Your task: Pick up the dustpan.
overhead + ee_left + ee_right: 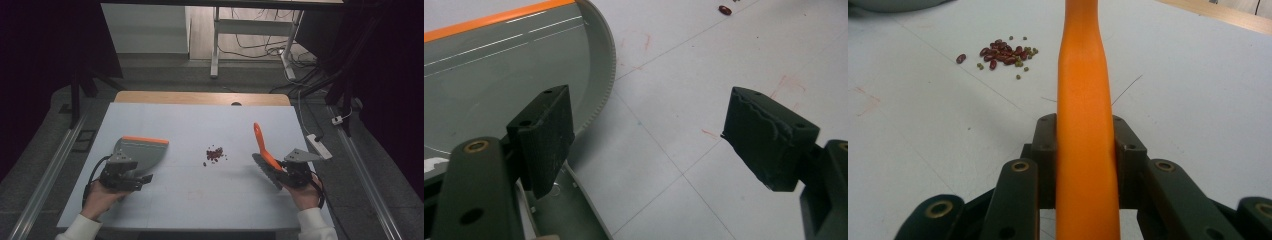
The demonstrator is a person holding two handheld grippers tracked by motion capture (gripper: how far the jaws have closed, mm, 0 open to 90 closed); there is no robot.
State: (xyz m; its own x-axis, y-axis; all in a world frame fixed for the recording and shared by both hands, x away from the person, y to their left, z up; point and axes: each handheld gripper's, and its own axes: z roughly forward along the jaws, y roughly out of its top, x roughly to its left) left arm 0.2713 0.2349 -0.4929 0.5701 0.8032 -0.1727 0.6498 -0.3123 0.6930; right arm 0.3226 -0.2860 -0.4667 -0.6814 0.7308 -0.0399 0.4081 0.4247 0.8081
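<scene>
A grey dustpan (pixel 141 151) with an orange front edge lies flat on the left of the white table top (pixel 200 200). My left gripper (pixel 131 172) sits at its near end, open; in the left gripper view the left gripper (pixel 649 115) has bare table between its jaws and the dustpan (pixel 499 75) beside the left jaw. My right gripper (pixel 287 170) is shut on the orange handle of a brush (pixel 260 140), whose grey head (pixel 264 167) rests near the table. The handle (pixel 1083 75) runs up between the right gripper's (pixel 1085 135) jaws. A small pile of red and green beans (pixel 215 154) (pixel 1003 52) lies mid-table.
One stray red bean (pixel 724 9) lies at the pile's edge. A wooden strip (pixel 200 97) borders the table's far side. A white power strip (pixel 320 145) hangs off the right edge. Behind stand a white frame (pixel 216 45) and floor cables.
</scene>
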